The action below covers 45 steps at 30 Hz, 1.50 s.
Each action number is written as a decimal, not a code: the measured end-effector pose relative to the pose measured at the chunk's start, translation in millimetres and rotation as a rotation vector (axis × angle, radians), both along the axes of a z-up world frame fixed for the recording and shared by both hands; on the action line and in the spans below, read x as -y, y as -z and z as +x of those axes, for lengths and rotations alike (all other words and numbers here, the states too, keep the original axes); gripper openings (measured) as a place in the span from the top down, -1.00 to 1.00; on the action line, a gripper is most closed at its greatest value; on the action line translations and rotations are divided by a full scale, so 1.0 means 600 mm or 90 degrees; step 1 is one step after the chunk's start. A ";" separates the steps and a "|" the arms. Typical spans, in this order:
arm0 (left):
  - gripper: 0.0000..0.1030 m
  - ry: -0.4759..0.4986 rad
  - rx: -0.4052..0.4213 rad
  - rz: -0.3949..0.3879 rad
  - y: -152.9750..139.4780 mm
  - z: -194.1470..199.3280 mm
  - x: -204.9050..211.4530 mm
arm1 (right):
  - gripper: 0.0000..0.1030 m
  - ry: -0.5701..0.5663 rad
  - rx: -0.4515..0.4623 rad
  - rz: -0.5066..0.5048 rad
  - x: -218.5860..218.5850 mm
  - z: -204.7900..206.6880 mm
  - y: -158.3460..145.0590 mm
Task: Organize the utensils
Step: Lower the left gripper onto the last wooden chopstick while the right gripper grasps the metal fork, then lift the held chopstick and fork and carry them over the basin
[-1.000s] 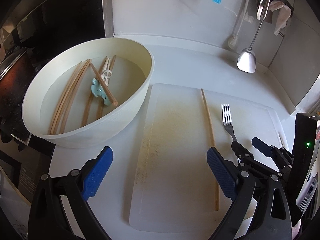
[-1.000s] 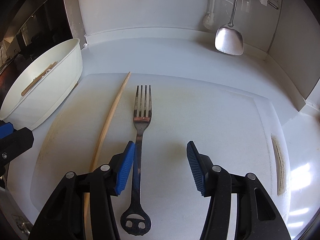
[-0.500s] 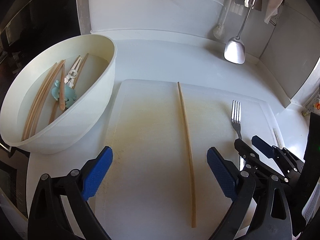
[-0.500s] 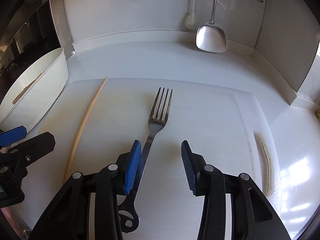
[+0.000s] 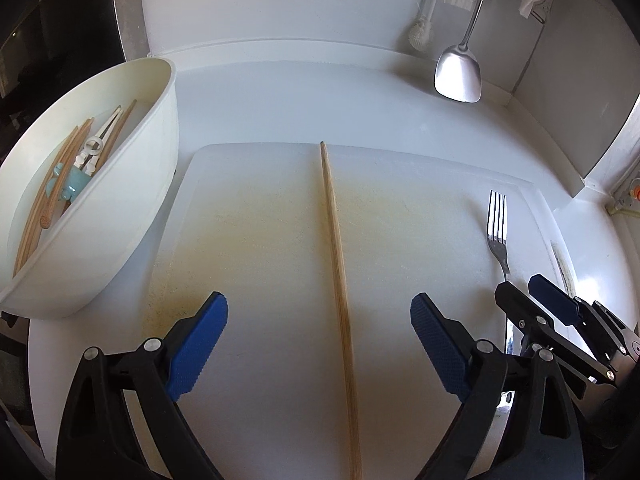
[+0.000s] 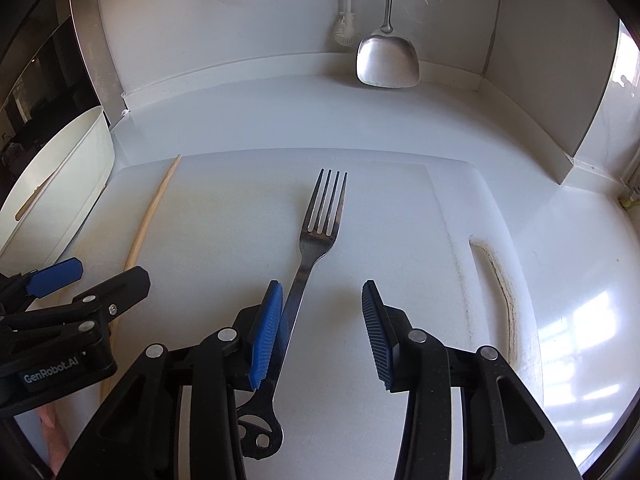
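Chopstick [image 5: 336,264] is being straddled lengthwise on the cutting board [image 5: 256,240] by the left gripper [image 5: 320,334], jaws wide and just narrowing; fork [image 6: 316,248] is being bracketed by the right gripper [image 6: 320,320], jaws apart, unclamped.

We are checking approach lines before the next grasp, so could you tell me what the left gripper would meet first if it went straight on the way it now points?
Probably the lone wooden chopstick on the white cutting board: it runs between the open pads of the left gripper. Depth is unclear.
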State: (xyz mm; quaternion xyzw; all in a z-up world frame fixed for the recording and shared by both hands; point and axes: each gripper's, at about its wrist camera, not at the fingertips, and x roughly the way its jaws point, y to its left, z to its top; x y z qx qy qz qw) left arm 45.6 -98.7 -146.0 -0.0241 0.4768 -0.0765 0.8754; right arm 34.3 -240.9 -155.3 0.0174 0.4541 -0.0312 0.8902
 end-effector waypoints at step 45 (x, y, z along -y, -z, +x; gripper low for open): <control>0.86 0.035 0.044 -0.034 -0.048 -0.033 -0.015 | 0.87 -0.031 0.072 0.020 -0.023 -0.030 -0.032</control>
